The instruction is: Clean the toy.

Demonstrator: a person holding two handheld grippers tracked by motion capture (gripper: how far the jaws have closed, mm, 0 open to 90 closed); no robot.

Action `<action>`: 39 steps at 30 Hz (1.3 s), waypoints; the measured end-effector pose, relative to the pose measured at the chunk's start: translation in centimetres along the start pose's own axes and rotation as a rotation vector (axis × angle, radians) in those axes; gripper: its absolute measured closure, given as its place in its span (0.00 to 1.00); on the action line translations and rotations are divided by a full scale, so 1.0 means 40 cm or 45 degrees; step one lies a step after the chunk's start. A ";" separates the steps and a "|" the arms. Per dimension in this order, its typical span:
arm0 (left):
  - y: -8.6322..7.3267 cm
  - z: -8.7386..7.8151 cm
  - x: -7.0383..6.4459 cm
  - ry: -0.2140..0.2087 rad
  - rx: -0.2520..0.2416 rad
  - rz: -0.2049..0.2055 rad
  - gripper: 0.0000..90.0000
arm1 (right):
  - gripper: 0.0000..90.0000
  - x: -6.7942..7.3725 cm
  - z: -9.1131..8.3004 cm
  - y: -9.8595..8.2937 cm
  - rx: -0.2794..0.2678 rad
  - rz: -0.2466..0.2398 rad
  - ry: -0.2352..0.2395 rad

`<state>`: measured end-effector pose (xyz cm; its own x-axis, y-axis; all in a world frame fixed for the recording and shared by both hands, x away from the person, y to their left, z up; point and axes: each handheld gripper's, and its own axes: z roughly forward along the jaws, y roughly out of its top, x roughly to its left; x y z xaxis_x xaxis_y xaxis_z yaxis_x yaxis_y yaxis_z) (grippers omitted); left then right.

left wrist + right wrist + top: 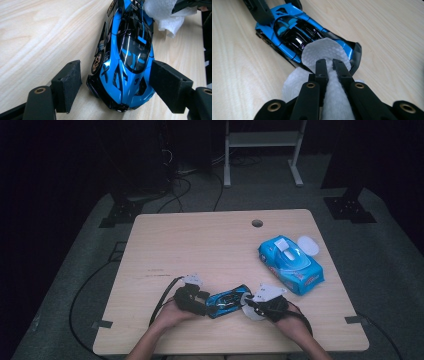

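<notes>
Your left gripper (117, 82) stood spread around one end of the blue toy car (125, 57), one jaw touching its side, the other just clear. Your right gripper (331, 65) pinched a white wipe (324, 51) against the car's other end. The wipes pack (290, 264) lay at two o'clock from the car, which sat near the table's (200, 240) six o'clock edge.

Pretty dim room here, darkness is swallowing the walls at the back. A light wooden table with rounded corners (200, 250) is sitting on grey carpeted floor (380, 255), with a small round hole (257, 223) showing near its far edge. Black cables (175, 190) are snaking across the floor behind it, and a white metal frame stand (262, 142) is standing further back.
</notes>
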<state>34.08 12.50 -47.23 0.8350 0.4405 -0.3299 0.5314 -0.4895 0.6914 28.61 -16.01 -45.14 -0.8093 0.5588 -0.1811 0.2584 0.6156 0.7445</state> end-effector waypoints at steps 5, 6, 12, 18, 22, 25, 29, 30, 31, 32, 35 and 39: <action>-0.002 0.012 -0.012 -0.095 0.039 0.036 0.32 | 0.92 0.005 -0.013 -0.012 -0.003 0.009 0.027; -0.002 0.015 -0.023 -0.065 0.040 0.074 0.32 | 0.92 0.006 -0.014 -0.013 0.001 0.016 0.037; 0.006 0.019 -0.041 -0.100 0.084 0.162 0.44 | 0.92 0.013 -0.024 -0.026 0.014 0.025 0.058; 0.010 0.010 -0.054 -0.128 0.004 0.227 0.59 | 0.92 0.010 -0.026 -0.035 0.029 0.048 0.080; 0.008 0.015 -0.064 -0.137 0.017 0.270 0.64 | 0.92 0.007 -0.026 -0.039 0.033 0.071 0.096; 0.010 0.015 -0.076 -0.109 0.014 0.334 0.67 | 0.92 0.010 -0.027 -0.038 0.048 0.078 0.104; 0.015 0.009 -0.095 -0.030 -0.024 0.444 0.71 | 0.92 0.015 -0.039 -0.041 0.058 0.064 0.137; 0.016 0.010 -0.100 -0.015 -0.027 0.468 0.71 | 0.92 0.013 -0.046 -0.040 0.046 0.066 0.139; 0.016 0.011 -0.105 0.017 -0.038 0.497 0.71 | 0.92 0.011 -0.054 -0.037 0.031 0.072 0.140; 0.014 0.015 -0.111 0.076 -0.051 0.531 0.73 | 0.92 0.007 -0.063 -0.035 0.009 0.080 0.134; 0.018 0.015 -0.107 0.124 -0.101 0.549 0.73 | 0.92 -0.012 -0.088 -0.016 -0.081 0.129 0.132; 0.022 0.019 -0.105 0.178 -0.148 0.561 0.73 | 0.92 -0.028 -0.100 0.030 -0.193 0.160 0.103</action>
<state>31.16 9.65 -45.73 0.9458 0.3105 0.0952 0.1045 -0.5685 0.8160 27.73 -18.13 -41.48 -0.8169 0.5758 -0.0334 0.2825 0.4500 0.8471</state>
